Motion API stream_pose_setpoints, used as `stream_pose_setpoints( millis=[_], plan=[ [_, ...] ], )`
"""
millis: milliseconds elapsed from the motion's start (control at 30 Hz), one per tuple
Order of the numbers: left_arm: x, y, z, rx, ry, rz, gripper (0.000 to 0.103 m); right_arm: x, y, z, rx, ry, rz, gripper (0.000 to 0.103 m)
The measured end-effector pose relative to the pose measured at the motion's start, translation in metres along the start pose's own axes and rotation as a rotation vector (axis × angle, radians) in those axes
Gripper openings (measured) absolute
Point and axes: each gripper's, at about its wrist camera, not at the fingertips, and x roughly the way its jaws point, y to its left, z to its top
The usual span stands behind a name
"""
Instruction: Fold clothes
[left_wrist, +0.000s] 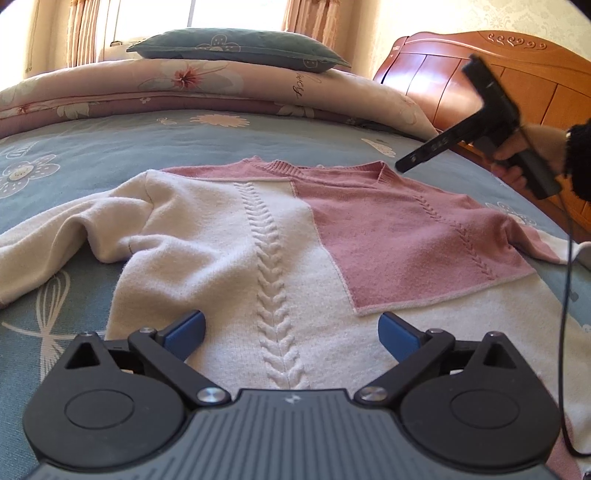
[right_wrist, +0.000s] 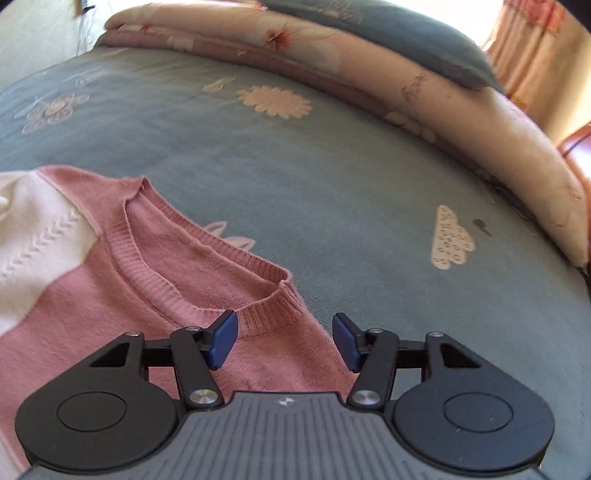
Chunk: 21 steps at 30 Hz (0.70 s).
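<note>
A pink and cream knit sweater (left_wrist: 280, 236) lies front up on the blue floral bedsheet (left_wrist: 110, 155), its cream sleeve (left_wrist: 55, 251) spread to the left. My left gripper (left_wrist: 291, 338) is open and empty, low over the cream lower part with the cable stitch between its blue pads. My right gripper (right_wrist: 284, 341) is open and empty, just above the pink shoulder next to the ribbed neckline (right_wrist: 207, 266). The right gripper (left_wrist: 476, 122) also shows in the left wrist view, held in a hand above the sweater's right shoulder.
A folded floral quilt (left_wrist: 207, 88) with a dark pillow (left_wrist: 236, 50) lies at the far side of the bed. A wooden headboard (left_wrist: 517, 85) stands at the right. A black cable (left_wrist: 565, 314) hangs at the right. Bare bedsheet (right_wrist: 295, 166) stretches beyond the neckline.
</note>
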Motion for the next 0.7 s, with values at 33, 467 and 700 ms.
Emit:
stream_pose_setpoints(
  millis=[33,467,700],
  plan=[
    [0.000,0.000,0.002,-0.002,0.005,-0.018,0.099,0.007,-0.003,0.001,-0.008,0.004,0.011,0.062],
    [0.006,-0.001,-0.003,0.013,-0.013,-0.080,0.100,0.052,-0.002,0.032,-0.074,0.037,0.238,0.055],
    [0.006,0.000,-0.003,0.008,-0.017,-0.086,0.100,0.044,0.015,0.033,-0.107,-0.029,0.100,0.010]
  ],
)
